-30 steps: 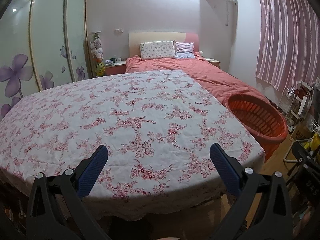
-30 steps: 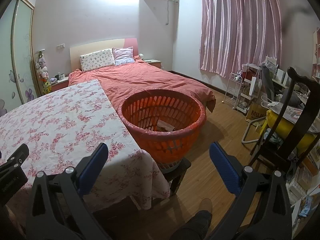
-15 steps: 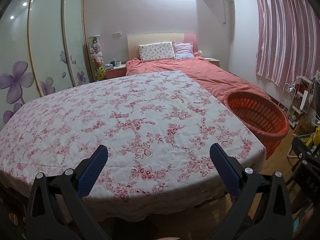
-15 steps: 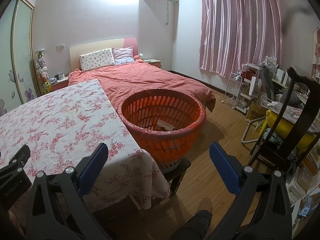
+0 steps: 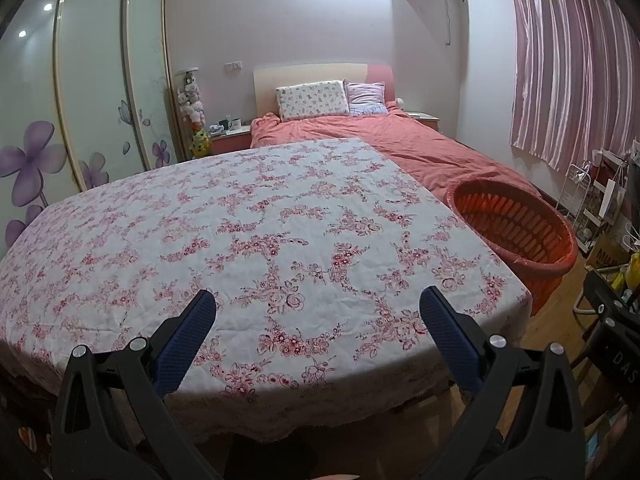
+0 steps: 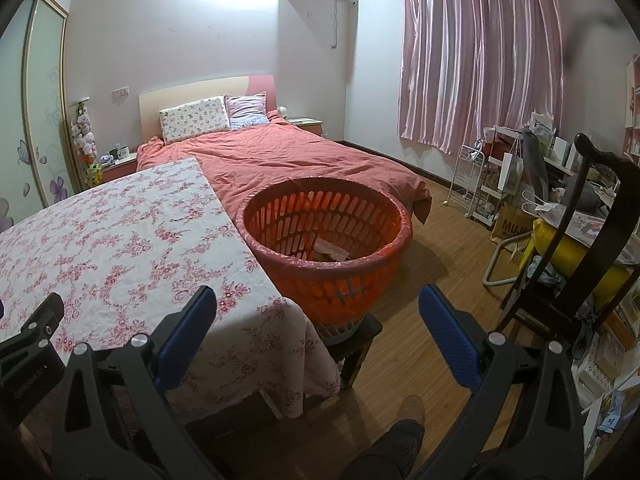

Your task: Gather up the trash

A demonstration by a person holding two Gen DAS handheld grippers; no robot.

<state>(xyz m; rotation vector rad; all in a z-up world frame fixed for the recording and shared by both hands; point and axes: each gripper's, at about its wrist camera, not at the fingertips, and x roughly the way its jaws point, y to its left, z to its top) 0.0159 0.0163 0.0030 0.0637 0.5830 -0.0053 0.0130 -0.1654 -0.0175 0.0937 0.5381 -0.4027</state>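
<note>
At the near edge of the table [image 5: 280, 208], the left gripper [image 5: 318, 312] hangs above the flowered tablecloth [image 5: 240, 240] with its two blue pads spread wide and nothing between them. The cloth covers the whole tabletop and falls over the near edge. In this view no loose thing lies on the cloth.

To the right of the table, just beside its right edge, stands the orange basket [image 6: 328, 236]. It is round, with slotted walls, and it sits on a dark stool [image 6: 356, 336] on the wooden floor [image 6: 432, 280]. At the bottom of the basket lies some trash [image 6: 330, 250], pale pieces that look like paper or card; I cannot tell more exactly what they are. The left wrist view shows the same basket [image 5: 516, 224] at the far right, only its inner wall.

The right gripper [image 6: 318, 312] is held near, in front of the basket, and it is also wide open and empty. Its left pad is over the corner of the tablecloth [image 6: 120, 248], its right pad is over the floor. At the near left of this view a part of the left gripper's body [image 6: 30, 356] is seen.

Behind the table and basket is a bed [image 6: 280, 160] with a red cover, and at the far right a pink curtain [image 6: 480, 60]. At the bottom a shoe [image 6: 410, 408] of the person is on the floor.
</note>
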